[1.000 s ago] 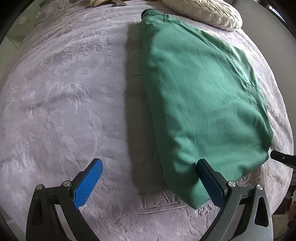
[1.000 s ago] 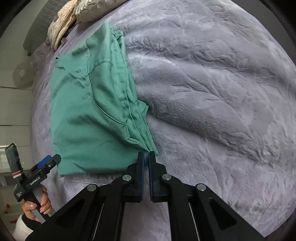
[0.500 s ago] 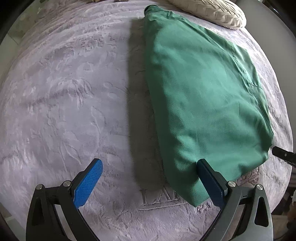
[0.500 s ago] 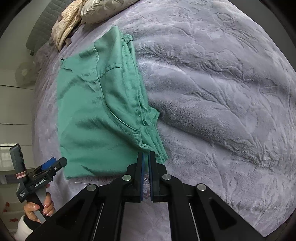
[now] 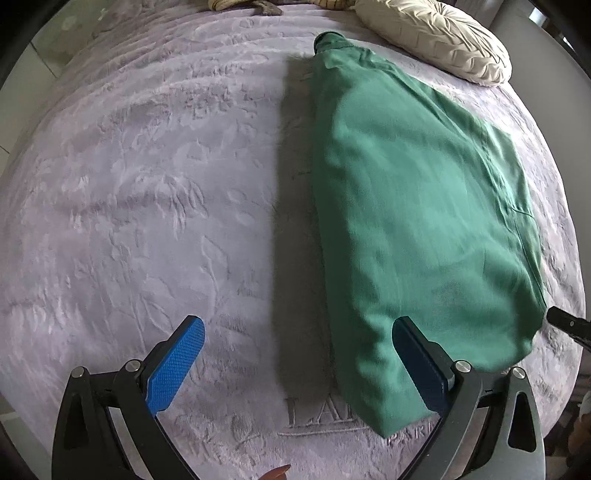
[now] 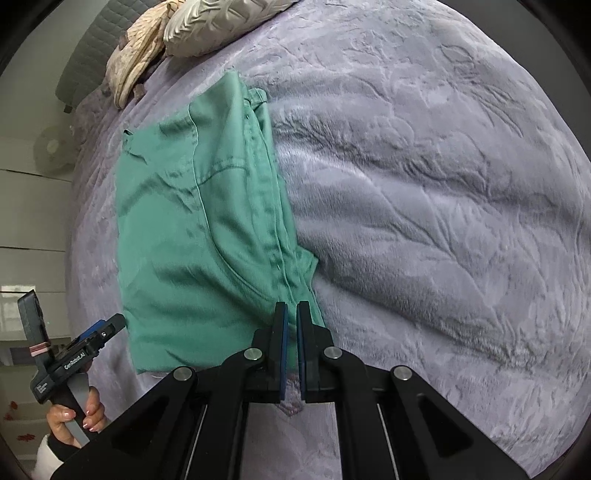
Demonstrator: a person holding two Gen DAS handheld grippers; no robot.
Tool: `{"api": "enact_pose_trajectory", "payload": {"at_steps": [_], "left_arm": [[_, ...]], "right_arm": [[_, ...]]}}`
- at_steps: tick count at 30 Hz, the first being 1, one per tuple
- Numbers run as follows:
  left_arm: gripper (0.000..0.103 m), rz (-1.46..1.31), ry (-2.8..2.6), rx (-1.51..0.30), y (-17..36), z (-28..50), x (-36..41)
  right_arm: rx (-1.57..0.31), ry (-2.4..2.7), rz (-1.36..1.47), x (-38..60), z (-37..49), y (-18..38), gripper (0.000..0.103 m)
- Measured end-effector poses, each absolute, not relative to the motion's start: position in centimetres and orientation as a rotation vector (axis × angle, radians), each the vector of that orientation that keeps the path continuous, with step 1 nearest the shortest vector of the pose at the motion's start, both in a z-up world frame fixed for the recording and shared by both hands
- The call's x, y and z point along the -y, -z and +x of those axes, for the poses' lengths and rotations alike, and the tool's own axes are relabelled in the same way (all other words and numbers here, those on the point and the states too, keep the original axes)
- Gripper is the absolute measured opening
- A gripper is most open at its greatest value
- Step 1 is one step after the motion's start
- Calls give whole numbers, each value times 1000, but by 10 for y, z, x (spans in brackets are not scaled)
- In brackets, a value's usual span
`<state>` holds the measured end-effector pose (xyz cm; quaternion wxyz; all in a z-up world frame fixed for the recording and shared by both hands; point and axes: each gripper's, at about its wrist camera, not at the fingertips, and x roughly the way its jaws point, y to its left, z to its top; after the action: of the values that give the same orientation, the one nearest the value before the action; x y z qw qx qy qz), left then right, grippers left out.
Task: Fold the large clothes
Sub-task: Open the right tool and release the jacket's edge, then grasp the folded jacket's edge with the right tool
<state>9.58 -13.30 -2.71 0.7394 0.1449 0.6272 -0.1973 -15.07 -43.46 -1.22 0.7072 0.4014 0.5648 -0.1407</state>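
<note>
A: Green garment (image 5: 417,221) sits further from the right gripper (image 6: 290,321) than a second ago, with more of the bed (image 5: 147,184) showing past its far edge; the garment itself has not shifted.

B: Its make?

A: Woven twill, folded into a long slab with stitched seams, lying flat on the plush grey embossed blanket of the bed.

B: Fingers?

A: The right pair is nearly shut, a thin slit between the blue pads, gripping nothing, just above the garment's near corner. The left gripper (image 5: 295,354) stands wide and empty; one pad (image 5: 417,365) overlaps the garment's near edge.

B: Anything nearby?

A: A cream pleated cushion (image 5: 436,35) beyond the garment's far end.
</note>
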Motion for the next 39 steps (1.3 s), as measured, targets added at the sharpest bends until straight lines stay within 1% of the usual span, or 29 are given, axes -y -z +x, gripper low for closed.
{"api": "enact_pose_trajectory", "payload": {"at_steps": [2, 3, 4, 5, 7, 12, 14, 16, 18, 21, 23, 29, 39], "left_arm": [[102, 329, 431, -1362, 27, 96, 136], [102, 334, 430, -1355, 27, 98, 137], [102, 338, 429, -1352, 28, 99, 138], [102, 339, 430, -1352, 28, 100, 139], [102, 340, 432, -1348, 29, 101, 141], [102, 344, 449, -1349, 33, 103, 149], [102, 332, 469, -1365, 35, 105, 151], [102, 324, 484, -1371, 37, 106, 154], [102, 330, 487, -1364, 38, 108, 156], [102, 329, 525, -1379, 41, 110, 158], [102, 303, 590, -1411, 43, 111, 160], [102, 225, 666, -1390, 44, 128, 154], [102, -23, 740, -1507, 79, 151, 149]], "right_arm": [[-1246, 306, 892, 438, -147, 12, 7], [-1244, 305, 893, 440, -146, 12, 9], [-1240, 302, 897, 442, -144, 12, 24], [-1233, 300, 906, 444, -142, 12, 51], [-1205, 294, 917, 449, -139, 11, 77], [-1191, 270, 937, 457, -127, 16, 77], [-1185, 252, 951, 461, -121, 20, 80], [-1177, 241, 952, 465, -118, 22, 81], [-1169, 232, 947, 466, -113, 24, 84], [-1152, 216, 946, 468, -107, 27, 91], [-1143, 213, 936, 470, -103, 28, 103], [-1129, 139, 1002, 478, -88, 41, 103], [-1094, -12, 1127, 495, -38, 79, 103]]}}
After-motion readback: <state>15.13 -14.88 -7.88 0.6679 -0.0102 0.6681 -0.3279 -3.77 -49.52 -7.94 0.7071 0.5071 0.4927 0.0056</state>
